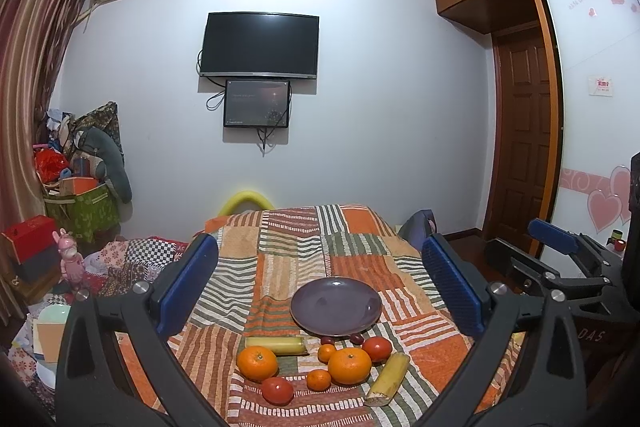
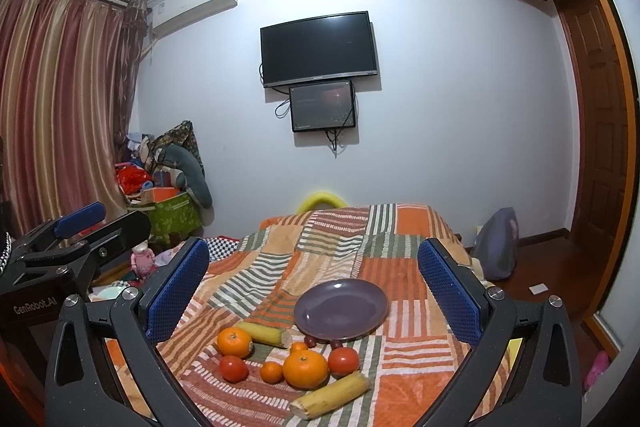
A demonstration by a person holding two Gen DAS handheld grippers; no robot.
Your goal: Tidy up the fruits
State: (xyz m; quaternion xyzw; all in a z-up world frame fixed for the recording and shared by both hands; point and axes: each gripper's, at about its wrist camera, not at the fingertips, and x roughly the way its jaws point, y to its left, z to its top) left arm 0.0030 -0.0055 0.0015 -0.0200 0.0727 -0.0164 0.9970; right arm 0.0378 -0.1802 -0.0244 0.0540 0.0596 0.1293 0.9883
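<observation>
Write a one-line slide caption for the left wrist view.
Open left gripper hovers above an empty purple plate, with oranges, tomatoes and two banana pieces waiting on the patchwork blanket.

The plate (image 1: pixel 335 306) was purple; oranges (image 1: pixel 349 365) orange, tomatoes (image 1: pixel 277 390) red, banana pieces (image 1: pixel 388 379) yellow, on a bed cover (image 1: pixel 288 247) patchworked in orange, green and white stripes.

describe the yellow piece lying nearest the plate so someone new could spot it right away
Find the purple plate on the striped patchwork cloth. Just in front of its left rim lies a yellow cut banana piece, crosswise behind the left big orange. The other banana piece lies farther from the plate, angled at the right of the fruit cluster.
</observation>
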